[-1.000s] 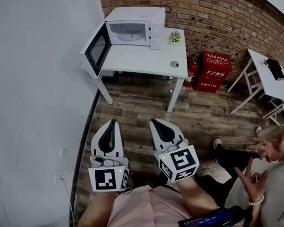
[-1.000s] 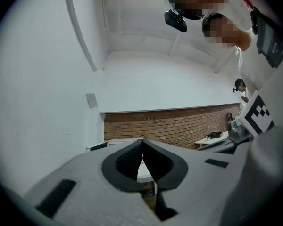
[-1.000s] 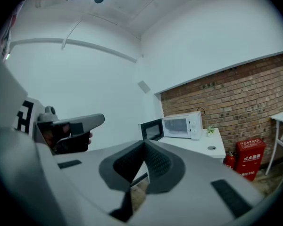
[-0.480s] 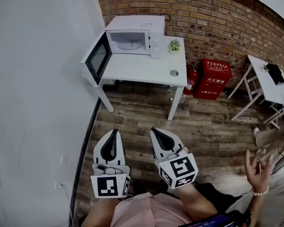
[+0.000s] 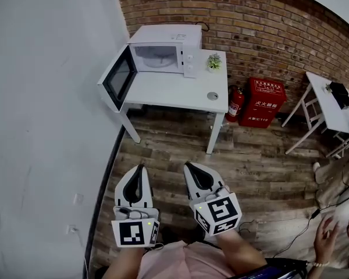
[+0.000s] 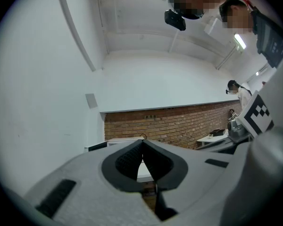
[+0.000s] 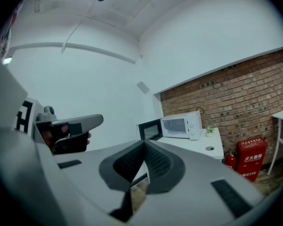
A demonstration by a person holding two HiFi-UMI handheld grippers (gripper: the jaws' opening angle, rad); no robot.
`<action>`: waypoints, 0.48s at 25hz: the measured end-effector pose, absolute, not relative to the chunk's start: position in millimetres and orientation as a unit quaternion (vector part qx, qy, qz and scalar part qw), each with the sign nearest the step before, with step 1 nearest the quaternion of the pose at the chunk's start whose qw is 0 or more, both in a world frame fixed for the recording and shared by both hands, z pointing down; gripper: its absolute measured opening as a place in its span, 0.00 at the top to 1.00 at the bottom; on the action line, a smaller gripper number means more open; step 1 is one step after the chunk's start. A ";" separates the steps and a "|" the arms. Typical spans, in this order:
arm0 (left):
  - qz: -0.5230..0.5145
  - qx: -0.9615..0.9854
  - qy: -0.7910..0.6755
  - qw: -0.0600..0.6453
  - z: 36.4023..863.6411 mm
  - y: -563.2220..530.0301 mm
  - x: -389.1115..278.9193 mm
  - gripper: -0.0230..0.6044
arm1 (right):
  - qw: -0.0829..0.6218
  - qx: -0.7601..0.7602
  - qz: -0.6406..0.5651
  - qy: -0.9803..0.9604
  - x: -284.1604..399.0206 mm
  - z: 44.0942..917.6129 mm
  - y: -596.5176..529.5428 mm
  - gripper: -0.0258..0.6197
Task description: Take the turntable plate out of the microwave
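A white microwave [image 5: 163, 46] stands at the back of a white table [image 5: 174, 90] against the brick wall, its door [image 5: 117, 77] swung open to the left. Inside the cavity a pale turntable plate [image 5: 155, 56] shows faintly. The right gripper view also shows the microwave [image 7: 180, 125] and its open door [image 7: 150, 129] far ahead. My left gripper [image 5: 141, 167] and right gripper [image 5: 187, 165] hang side by side over the wooden floor, well short of the table. Both are shut with nothing between the jaws; the closed tips show in the left gripper [image 6: 142, 141] and right gripper [image 7: 144, 142] views.
A small potted plant [image 5: 214, 61] and a small round object [image 5: 212, 96] sit on the table's right side. A fire extinguisher [image 5: 235, 103] and red box [image 5: 264, 102] stand beside it. Another white table [image 5: 328, 100] is at right. A bystander's hand [image 5: 328, 240] shows bottom right.
Both grippers have kept still and shut. The bystander's hands and legs at the right have drawn away toward the lower right corner.
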State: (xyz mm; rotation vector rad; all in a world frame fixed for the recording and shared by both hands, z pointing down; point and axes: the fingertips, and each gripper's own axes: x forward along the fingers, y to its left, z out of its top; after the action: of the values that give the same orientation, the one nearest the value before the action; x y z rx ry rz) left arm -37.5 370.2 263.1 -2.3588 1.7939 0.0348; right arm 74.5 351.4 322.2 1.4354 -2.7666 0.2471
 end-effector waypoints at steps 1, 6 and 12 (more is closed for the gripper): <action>0.011 -0.791 0.605 0.089 263.8 370.2 -35.9 0.95 | 0.003 0.458 0.079 -0.886 76.5 321.9 351.0 0.96; 0.017 -0.780 0.618 0.094 261.5 374.6 -27.3 0.95 | -0.010 0.451 0.080 -0.889 88.6 317.1 348.2 0.95; 0.013 -0.773 0.628 0.090 267.3 373.8 -27.6 0.95 | -0.006 0.436 0.088 -0.896 86.5 322.3 345.1 0.84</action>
State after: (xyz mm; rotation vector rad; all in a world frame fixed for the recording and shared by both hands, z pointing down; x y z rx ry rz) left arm -27.6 373.8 267.3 -2.2994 1.8668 0.0388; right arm 86.5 345.1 322.3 1.3748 -2.8249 0.2784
